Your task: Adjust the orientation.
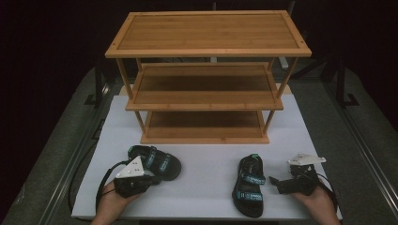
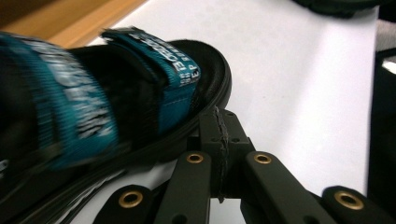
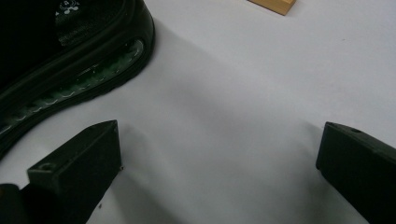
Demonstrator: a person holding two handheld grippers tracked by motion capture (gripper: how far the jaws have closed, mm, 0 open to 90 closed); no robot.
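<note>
- Both sandals lie on the white tabletop (image 1: 206,154), near of the bamboo shoe rack (image 1: 206,75); all three of its shelves are bare, so by my reading nothing is stowed yet.
- The left sandal (image 1: 157,161) lies crosswise at the left, and the left tool (image 1: 152,179) sits against its near end.
- In the left gripper view that tool's jaws are pressed together, tips meeting just under the sole's rim; whether they pinch any of it I cannot tell.
- The right sandal (image 1: 248,185) points toward the rack, with the right tool (image 1: 277,182) just beside it, jaws spread and holding nothing.
- Left to do, as I judge: lift each sandal onto a shelf.
</note>
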